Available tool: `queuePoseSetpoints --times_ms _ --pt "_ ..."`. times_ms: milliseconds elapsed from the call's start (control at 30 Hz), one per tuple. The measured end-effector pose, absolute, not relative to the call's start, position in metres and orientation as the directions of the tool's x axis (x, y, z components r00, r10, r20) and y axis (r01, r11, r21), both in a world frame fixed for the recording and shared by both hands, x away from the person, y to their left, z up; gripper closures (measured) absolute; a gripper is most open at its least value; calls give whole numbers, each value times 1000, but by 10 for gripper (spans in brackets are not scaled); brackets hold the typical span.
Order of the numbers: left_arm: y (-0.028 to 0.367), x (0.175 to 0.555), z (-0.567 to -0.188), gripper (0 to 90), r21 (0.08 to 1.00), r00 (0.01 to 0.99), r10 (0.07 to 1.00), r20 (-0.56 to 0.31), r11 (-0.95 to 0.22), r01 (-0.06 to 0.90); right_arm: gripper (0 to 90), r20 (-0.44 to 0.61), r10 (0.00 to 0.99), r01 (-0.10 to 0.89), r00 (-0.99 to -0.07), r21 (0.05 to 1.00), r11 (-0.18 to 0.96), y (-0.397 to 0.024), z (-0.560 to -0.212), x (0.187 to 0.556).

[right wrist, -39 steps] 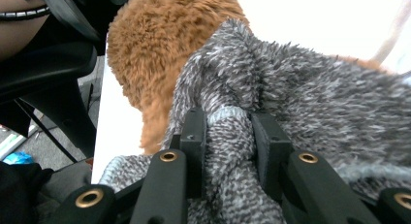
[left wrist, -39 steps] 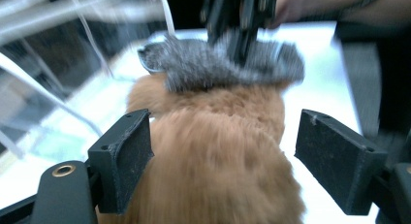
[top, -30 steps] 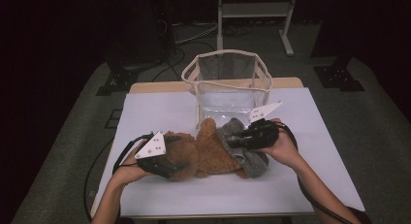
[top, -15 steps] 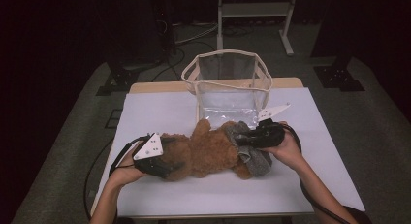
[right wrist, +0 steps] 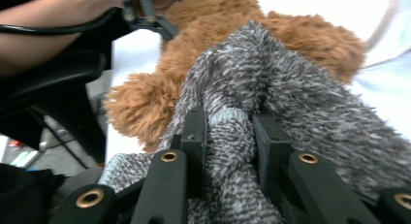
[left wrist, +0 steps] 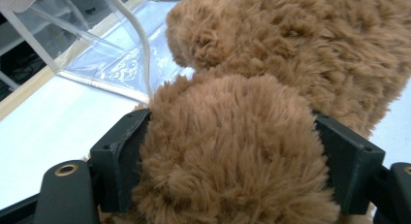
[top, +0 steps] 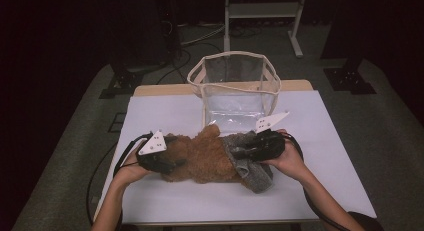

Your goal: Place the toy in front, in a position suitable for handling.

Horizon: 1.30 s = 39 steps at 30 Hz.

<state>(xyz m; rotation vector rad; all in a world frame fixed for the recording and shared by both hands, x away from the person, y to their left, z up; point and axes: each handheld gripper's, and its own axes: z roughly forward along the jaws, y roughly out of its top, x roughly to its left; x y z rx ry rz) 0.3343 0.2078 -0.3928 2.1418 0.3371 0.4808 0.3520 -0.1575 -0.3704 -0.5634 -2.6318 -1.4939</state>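
A brown plush toy (top: 205,153) lies lengthwise on the white table (top: 165,111). A grey knitted garment (top: 252,168) covers its right end. My left gripper (top: 177,163) is shut on the toy's left end. In the left gripper view a round furry part (left wrist: 228,151) fills the gap, pressed between both jaws of the left gripper (left wrist: 232,158), which have just been closing a little further. My right gripper (top: 239,152) is shut on a bunched fold of the grey knit (right wrist: 291,88); the right gripper (right wrist: 228,132) pinches it tightly, with brown fur (right wrist: 140,107) behind.
A clear plastic bag (top: 235,86) with a cream rim stands open just behind the toy at the table's middle back. Each gripper trails a black cable toward the near edge. A metal stand (top: 260,11) rises on the floor beyond the table.
The toy and both grippers have sunk and shifted slightly toward the near edge. The toy lies flatter than before. Both grips are unchanged.
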Motion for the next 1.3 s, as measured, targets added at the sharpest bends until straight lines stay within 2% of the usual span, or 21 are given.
queuePoseSetpoints --times_ms 267,400,533,833,967,1000,1067,1167,1233,1300 --pt "181 313 -367 228 818 913 290 286 -570 -75 688 250 344 384 -905 827 410 -179 -378 364" --pt "154 303 -366 212 794 924 212 318 -592 -137 687 250 357 392 -900 823 412 -183 -381 363" --pt "133 301 -369 193 797 932 176 316 -582 -161 687 256 360 397 -897 825 401 -187 -384 362" --pt "102 307 -373 137 775 923 172 344 -607 -176 687 282 360 419 -889 816 398 -188 -393 365" --pt "88 312 -373 145 754 916 170 364 -631 -183 687 285 359 422 -889 817 393 -188 -393 365" --pt "85 312 -373 162 754 915 171 365 -631 -183 687 285 359 421 -889 816 395 -188 -393 365" --pt "82 312 -373 270 752 905 175 388 -628 -201 687 287 356 421 -889 818 393 -188 -394 365" --pt "82 311 -371 480 763 898 197 393 -615 -199 686 295 360 429 -885 816 387 -191 -395 366" --pt "82 311 -372 583 771 896 203 396 -603 -204 686 305 361 437 -881 817 375 -193 -396 366" --pt "81 311 -373 650 773 894 189 406 -593 -226 684 315 357 442 -880 819 366 -194 -397 367"
